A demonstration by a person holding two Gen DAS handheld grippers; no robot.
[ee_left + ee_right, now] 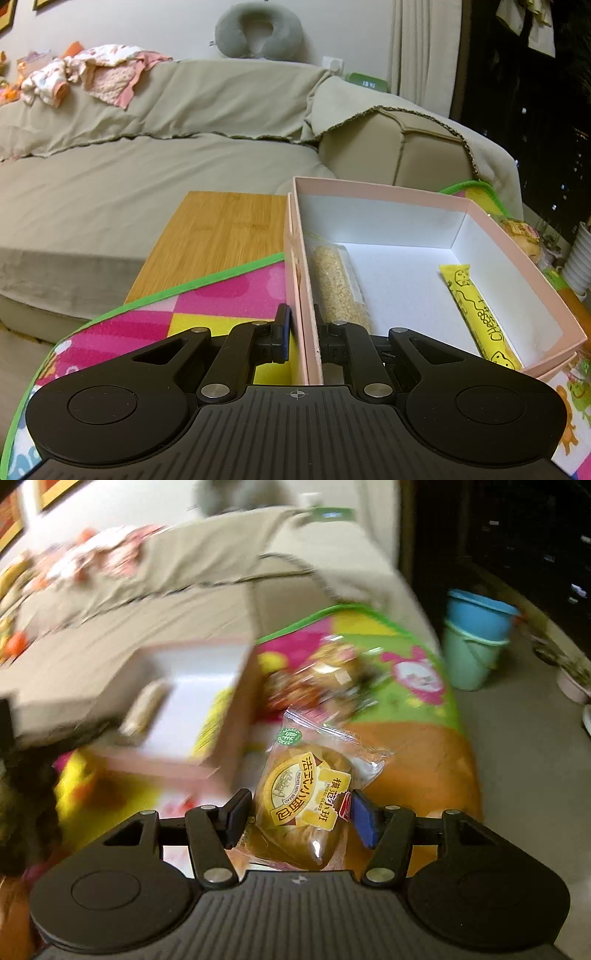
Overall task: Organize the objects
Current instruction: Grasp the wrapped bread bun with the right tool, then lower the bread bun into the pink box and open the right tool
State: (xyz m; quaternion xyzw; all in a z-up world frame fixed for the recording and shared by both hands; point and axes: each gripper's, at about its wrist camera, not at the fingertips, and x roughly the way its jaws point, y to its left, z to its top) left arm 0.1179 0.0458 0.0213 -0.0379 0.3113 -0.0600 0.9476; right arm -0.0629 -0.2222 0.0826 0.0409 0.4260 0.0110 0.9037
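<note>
Left wrist view
Your left gripper (303, 334): its fingers are clenched on the near left wall of the pink box (524, 243), one finger outside, the other inside.
Box contents: a clear bag of beige grains (341, 284) lies along the left wall; a yellow cheese snack stick (480, 317) lies along the right wall, well apart from the bag.
Under the box: a bright play mat (221, 299) with a green border, spread over a wooden desk (218, 229).
Behind: a sofa (155, 177) under a beige cover, with baby clothes (85, 74) and a grey neck pillow (258, 31) on its back.

Right wrist view
Your right gripper (300, 818): its fingers are grasping a packaged mini bread (301, 797), a pad against each side of the wrapper.
Where the bread is: between your fingers, above the mat, just right of the box; the box and background are motion-blurred.
More snacks: a blurred pile of wrapped items (325, 672) lies on the mat beyond the bread.
Floor at right: stacked buckets (476, 638), blue over pale green.
</note>
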